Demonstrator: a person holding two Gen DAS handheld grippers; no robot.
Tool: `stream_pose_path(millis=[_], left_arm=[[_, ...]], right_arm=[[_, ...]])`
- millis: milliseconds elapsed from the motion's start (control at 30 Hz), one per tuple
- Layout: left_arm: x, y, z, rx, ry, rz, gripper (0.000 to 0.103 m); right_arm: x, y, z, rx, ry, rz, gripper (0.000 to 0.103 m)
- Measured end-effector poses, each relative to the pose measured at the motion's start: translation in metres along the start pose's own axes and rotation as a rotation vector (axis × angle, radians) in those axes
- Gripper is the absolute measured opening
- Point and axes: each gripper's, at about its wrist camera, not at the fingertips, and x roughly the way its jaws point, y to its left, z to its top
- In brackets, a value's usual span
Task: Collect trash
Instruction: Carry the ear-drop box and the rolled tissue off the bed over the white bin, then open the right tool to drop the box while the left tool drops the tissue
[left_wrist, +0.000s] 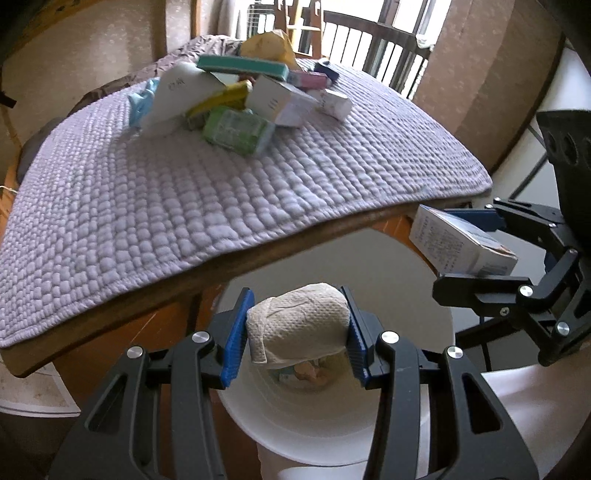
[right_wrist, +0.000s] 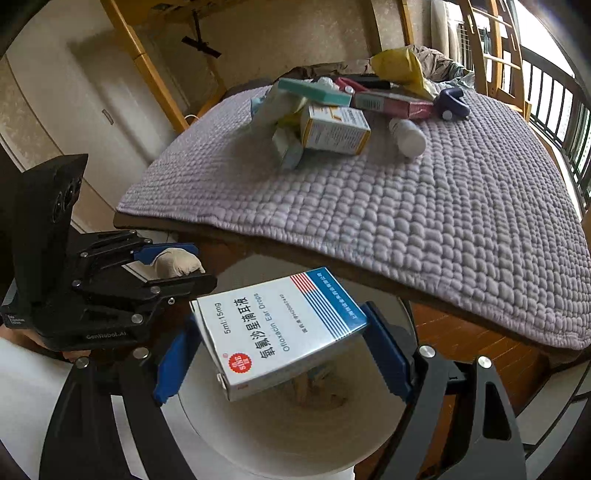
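Two grippers hang over the round white plastic bin (left_wrist: 303, 439) at the near edge of the bed. The left gripper (left_wrist: 297, 328) pinches a crumpled beige paper-towel wad (left_wrist: 299, 326) narrowly between blue pads. The right gripper (right_wrist: 280, 350), set wider, clamps a white ear-drops carton (right_wrist: 275, 332). Far off, mixed boxes (left_wrist: 240, 103) are piled on the lilac quilted blanket (left_wrist: 221, 199).
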Motion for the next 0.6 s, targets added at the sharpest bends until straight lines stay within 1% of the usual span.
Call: stream_pose_path(millis=[300, 600], left_arm=[[0.02, -0.008, -0.011, 0.065, 0.06, -0.011, 0.048], [0.042, -0.008, -0.013, 0.082, 0.099, -0.002, 0.048]], right_arm=[[0.017, -0.002, -0.013, 0.013, 0.042, -0.01, 0.083], [0.033, -0.005, -0.023, 0.021, 0.076, -0.043, 0.083]])
